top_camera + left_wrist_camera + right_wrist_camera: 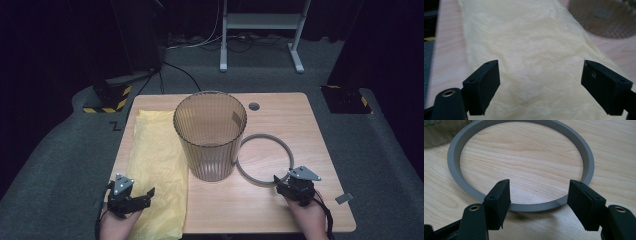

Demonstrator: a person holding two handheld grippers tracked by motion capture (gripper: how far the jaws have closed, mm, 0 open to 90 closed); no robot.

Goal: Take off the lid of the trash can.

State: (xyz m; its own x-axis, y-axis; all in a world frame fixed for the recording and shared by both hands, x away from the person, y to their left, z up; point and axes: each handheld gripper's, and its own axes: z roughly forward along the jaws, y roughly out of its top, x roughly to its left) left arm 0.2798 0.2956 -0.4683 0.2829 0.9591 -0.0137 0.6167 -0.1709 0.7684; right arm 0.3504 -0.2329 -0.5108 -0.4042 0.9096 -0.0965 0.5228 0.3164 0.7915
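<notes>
Both grippers are empty with jaws spread wide: our left gripper [142, 196] hovers over the near end of the yellow plastic bag [157, 165], which lies flat along the left side of the wooden table [295, 120], while our right gripper [278, 183] sits at the near edge of the grey ring [288, 152], its jaws straddling a stretch of that rim without pressing on it. We see the ring lying flat just right of the ribbed translucent bin [210, 135], which stands upright mid-table with the bag beside it.

Sheet [157, 165] left of bin [210, 134]; ring [264, 159] right
</notes>
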